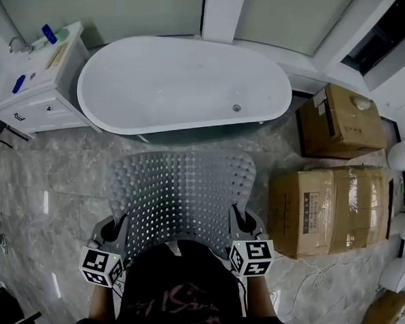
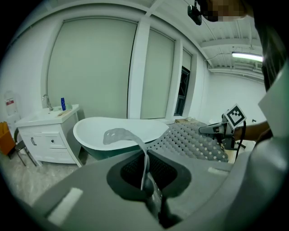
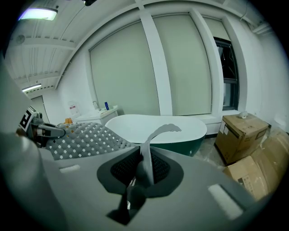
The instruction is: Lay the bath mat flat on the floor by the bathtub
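A grey perforated bath mat (image 1: 184,193) hangs spread between my two grippers, above the marble floor in front of the white bathtub (image 1: 184,84). My left gripper (image 1: 118,229) is shut on the mat's near left edge, my right gripper (image 1: 242,220) on its near right edge. In the left gripper view the mat's edge (image 2: 145,158) runs up out of the shut left gripper (image 2: 148,182), and the rest of the mat (image 2: 194,142) stretches right toward the other gripper. The right gripper view shows the right gripper (image 3: 141,173) pinching a curled mat edge (image 3: 151,140), with the mat (image 3: 86,135) reaching left.
A white vanity cabinet (image 1: 37,82) with bottles stands left of the tub. Cardboard boxes (image 1: 328,208) (image 1: 340,118) line the floor on the right, with white containers (image 1: 400,156) beyond them. The person's torso fills the bottom of the head view.
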`<state>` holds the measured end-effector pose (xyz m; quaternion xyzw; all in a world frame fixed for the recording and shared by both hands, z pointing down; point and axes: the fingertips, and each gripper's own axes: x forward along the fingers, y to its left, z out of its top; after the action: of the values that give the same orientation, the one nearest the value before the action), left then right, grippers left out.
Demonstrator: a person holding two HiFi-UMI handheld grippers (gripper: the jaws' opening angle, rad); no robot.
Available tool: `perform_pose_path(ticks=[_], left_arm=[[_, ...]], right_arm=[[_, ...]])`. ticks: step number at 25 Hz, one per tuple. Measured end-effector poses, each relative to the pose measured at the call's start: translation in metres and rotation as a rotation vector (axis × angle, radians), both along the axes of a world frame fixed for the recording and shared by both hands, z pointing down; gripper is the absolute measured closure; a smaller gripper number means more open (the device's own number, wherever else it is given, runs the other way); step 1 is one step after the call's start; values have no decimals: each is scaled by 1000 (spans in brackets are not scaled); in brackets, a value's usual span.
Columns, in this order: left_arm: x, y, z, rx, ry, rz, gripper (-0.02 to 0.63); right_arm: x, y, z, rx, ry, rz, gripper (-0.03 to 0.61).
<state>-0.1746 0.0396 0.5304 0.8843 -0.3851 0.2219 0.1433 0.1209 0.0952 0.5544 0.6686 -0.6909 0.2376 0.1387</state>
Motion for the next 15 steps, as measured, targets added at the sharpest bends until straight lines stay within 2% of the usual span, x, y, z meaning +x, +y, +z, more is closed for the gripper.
perform_pose_path(ticks=[6, 15], left_arm=[[11, -4, 3, -18, -19, -14, 597], [8, -12, 5, -16, -28, -10, 597]], right_arm=[[11, -8, 6, -10, -3, -17, 526], [5, -17, 5, -16, 9, -38, 526]])
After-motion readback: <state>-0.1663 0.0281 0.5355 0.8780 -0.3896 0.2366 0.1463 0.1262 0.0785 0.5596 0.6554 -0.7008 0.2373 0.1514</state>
